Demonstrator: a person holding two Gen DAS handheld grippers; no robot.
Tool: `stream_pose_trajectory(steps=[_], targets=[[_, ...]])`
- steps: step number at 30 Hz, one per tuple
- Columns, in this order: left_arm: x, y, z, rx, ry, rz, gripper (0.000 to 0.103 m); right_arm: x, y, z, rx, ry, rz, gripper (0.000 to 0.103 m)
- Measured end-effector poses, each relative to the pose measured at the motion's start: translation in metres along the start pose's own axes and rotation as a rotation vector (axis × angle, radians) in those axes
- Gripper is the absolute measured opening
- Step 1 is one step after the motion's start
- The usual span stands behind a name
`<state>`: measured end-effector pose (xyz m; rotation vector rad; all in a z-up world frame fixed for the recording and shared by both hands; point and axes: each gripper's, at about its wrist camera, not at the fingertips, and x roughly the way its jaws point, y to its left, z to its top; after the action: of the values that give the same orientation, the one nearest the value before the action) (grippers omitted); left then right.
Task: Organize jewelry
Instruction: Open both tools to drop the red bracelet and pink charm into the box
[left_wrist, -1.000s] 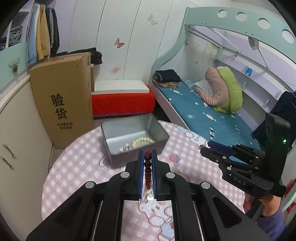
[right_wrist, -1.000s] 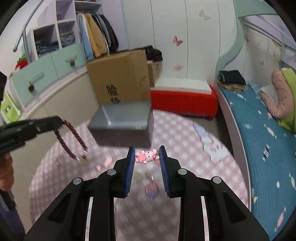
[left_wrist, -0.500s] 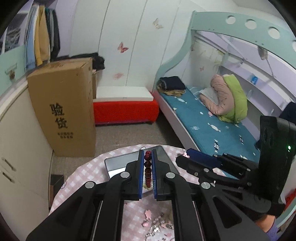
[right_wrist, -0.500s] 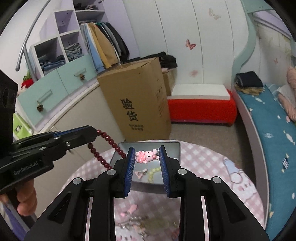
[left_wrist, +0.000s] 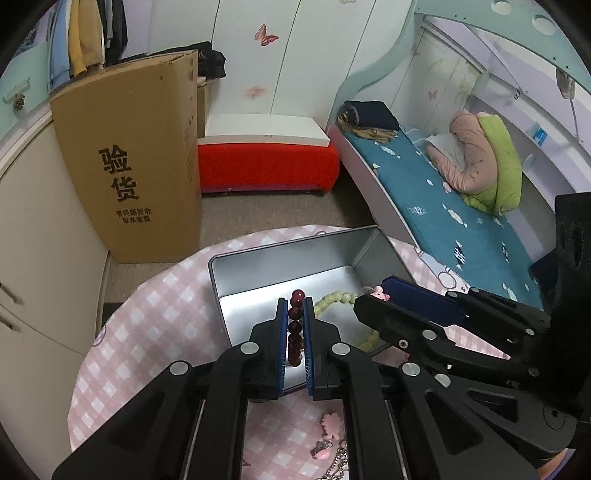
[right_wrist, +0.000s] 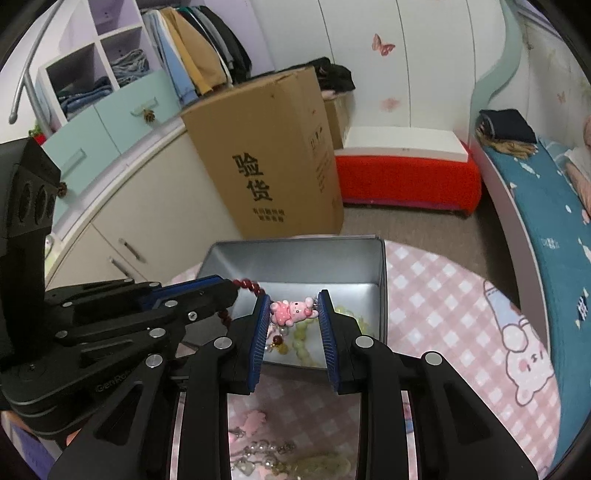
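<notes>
Now over the open tin (left_wrist: 295, 254), not short of it: left tool (left_wrist: 295, 328) clamped on red bead bracelet (left_wrist: 294, 332), right tool (right_wrist: 293, 314) pinching pink bear charm (right_wrist: 291, 312). Ready for dropping in.

Cardboard box (left_wrist: 140, 162) w/ print, red bench (left_wrist: 267, 166), bed (left_wrist: 454, 221), hung clothes (right_wrist: 195, 48)

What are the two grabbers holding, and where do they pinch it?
The left gripper pinches the dark red bead bracelet along its beads. The right gripper squeezes the pink bear charm at both ends.
</notes>
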<state>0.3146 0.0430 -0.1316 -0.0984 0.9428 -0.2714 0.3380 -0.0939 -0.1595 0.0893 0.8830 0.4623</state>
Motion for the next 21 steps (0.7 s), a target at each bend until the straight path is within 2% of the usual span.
stream_pose_trajectory(steps=[6,7,8,11,21], targets=[[0.0018,-0.0012,-0.0010,-0.001,0.001,0.014,0.007,0.0065,-0.0043,-0.0041,0.008,0.013,-0.004,0.027],[0.0016,-0.0006,-0.0014,-0.006,0.001,0.013,0.010,0.0068,-0.0050,-0.0042,0.009,0.014,-0.004,0.027],[0.0019,-0.0007,-0.0006,-0.008,0.002,0.014,0.019,0.0068,-0.0054,-0.0049,0.010,0.015,-0.005,0.027],[0.0006,0.0014,-0.0011,-0.018,-0.003,0.032,0.028,0.0075,-0.0060,-0.0043,0.016,0.016,-0.005,0.027],[-0.0074,0.0034,-0.0021,-0.031,-0.014,0.026,0.028,0.0042,-0.0094,-0.0056,0.021,0.011,-0.013,0.029]])
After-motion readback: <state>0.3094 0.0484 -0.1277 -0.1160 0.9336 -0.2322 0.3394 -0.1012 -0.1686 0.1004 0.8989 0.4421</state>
